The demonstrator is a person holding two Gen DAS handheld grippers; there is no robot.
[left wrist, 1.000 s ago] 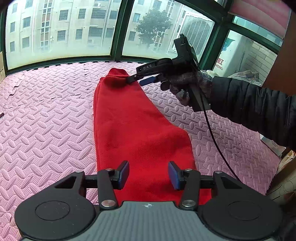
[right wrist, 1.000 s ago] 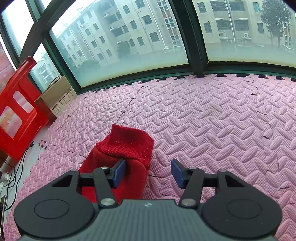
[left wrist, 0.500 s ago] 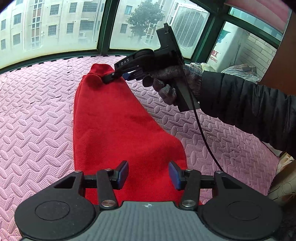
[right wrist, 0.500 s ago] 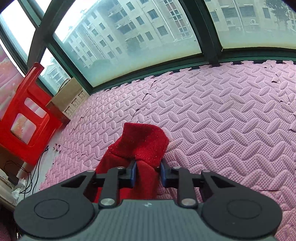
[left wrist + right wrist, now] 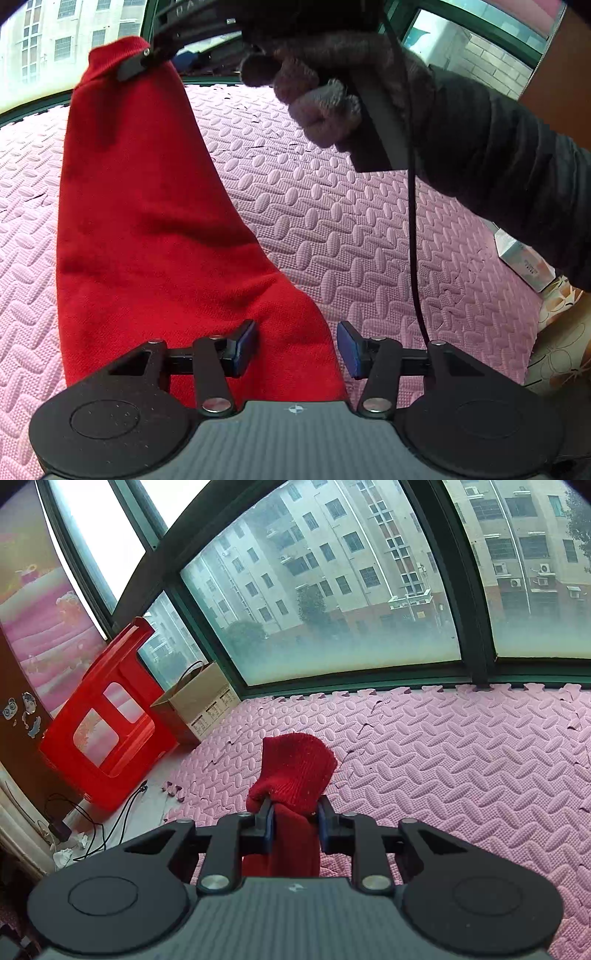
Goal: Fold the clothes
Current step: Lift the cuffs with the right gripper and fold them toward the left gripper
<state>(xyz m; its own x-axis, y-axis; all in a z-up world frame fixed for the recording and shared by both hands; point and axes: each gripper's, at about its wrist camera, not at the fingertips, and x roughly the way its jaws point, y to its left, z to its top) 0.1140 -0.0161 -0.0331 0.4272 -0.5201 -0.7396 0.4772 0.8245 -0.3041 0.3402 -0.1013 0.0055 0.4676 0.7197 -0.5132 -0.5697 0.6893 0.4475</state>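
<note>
Where your right gripper (image 5: 295, 825) sits, its jaws are pinched tight on the ribbed cuff end of the red garment (image 5: 147, 229), cuff poking out past the jaws toward 12 o'clock. That end is lifted off the pink foam mat (image 5: 351, 229); the cloth slopes down from 11 o'clock to the mat. Your left gripper (image 5: 295, 349) has its jaws spread wide, gripping nothing; the garment's low end lies between and under them, its edge nearer the 3 o'clock jaw.

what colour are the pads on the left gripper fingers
Blue pads on black fingers, clearest in the left wrist view.
</note>
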